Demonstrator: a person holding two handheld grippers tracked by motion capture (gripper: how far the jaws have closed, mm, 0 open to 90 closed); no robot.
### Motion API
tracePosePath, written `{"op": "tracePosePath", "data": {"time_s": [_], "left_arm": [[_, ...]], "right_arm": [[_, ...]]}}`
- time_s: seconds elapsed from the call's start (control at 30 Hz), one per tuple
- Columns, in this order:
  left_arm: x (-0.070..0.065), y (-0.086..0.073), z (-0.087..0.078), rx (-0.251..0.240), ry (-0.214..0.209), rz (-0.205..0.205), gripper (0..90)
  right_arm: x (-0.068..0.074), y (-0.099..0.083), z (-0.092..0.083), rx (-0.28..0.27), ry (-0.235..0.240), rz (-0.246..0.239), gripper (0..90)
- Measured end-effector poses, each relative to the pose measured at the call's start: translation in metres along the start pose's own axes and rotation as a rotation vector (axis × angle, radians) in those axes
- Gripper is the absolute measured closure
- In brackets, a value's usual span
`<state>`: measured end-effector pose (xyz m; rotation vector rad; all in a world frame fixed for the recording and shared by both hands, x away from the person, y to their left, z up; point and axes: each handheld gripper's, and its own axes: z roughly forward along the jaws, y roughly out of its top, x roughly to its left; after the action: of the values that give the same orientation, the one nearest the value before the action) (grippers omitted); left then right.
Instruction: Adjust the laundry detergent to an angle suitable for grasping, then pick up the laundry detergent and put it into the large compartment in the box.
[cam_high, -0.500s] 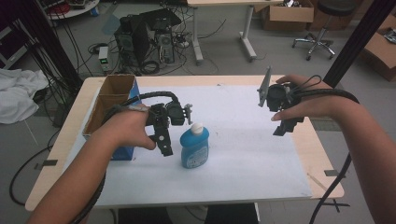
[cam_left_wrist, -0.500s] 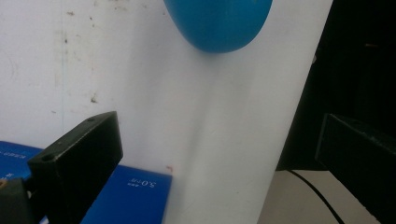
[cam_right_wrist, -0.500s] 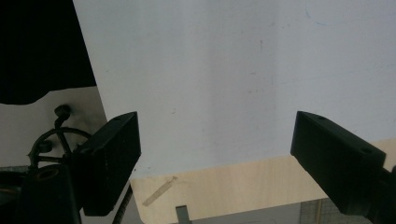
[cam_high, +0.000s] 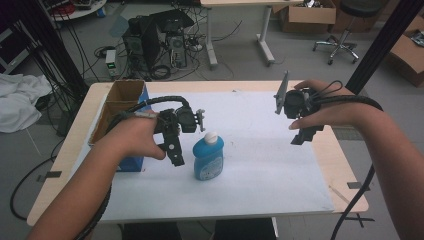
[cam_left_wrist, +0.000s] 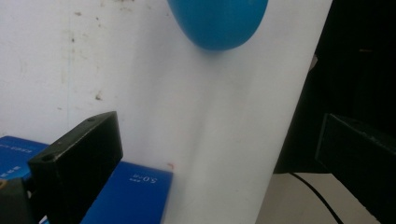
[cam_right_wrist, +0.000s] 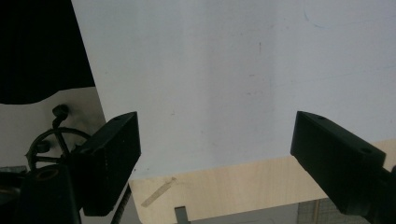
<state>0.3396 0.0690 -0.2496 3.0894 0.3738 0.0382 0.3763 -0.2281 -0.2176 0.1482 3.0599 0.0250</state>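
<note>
Here, blue bottle (cam_high: 208, 157) mid-sheet, left gripper (cam_high: 175, 150) beside, jaws wide

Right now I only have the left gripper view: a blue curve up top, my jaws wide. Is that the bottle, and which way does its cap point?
Observer: Yes, it's the bottle. Its white cap is at the far end, away from the person.
Operator: Where is the right gripper?
Observer: The right gripper is open and empty, over the right edge of the table, well apart from the bottle.
Operator: Anything to my other side?
Observer: An open cardboard box stands at the table's left edge, left of the left gripper.
</note>
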Motion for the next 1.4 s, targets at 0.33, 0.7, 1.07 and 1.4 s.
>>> {"op": "tracePosePath", "data": {"time_s": [0.33,0.7,1.07,1.4], "left_arm": [[0.0023,-0.0027,0.0030,0.002,-0.011,-0.007,1.0],[-0.0019,-0.0009,0.0062,0.001,-0.018,-0.016,1.0],[0.0000,-0.0036,0.0002,-0.013,-0.002,-0.013,1.0],[-0.0012,-0.0018,-0.0004,-0.006,-0.005,-0.008,1.1]], "right_arm": [[0.0010,-0.0007,0.0009,-0.002,0.001,0.006,16.0],[0.0001,0.0032,0.0043,0.003,0.005,-0.008,16.0],[-0.0028,0.0065,-0.0017,0.002,-0.010,0.000,15.8],[-0.0004,0.0056,0.0008,-0.001,-0.008,0.002,15.9]]}}
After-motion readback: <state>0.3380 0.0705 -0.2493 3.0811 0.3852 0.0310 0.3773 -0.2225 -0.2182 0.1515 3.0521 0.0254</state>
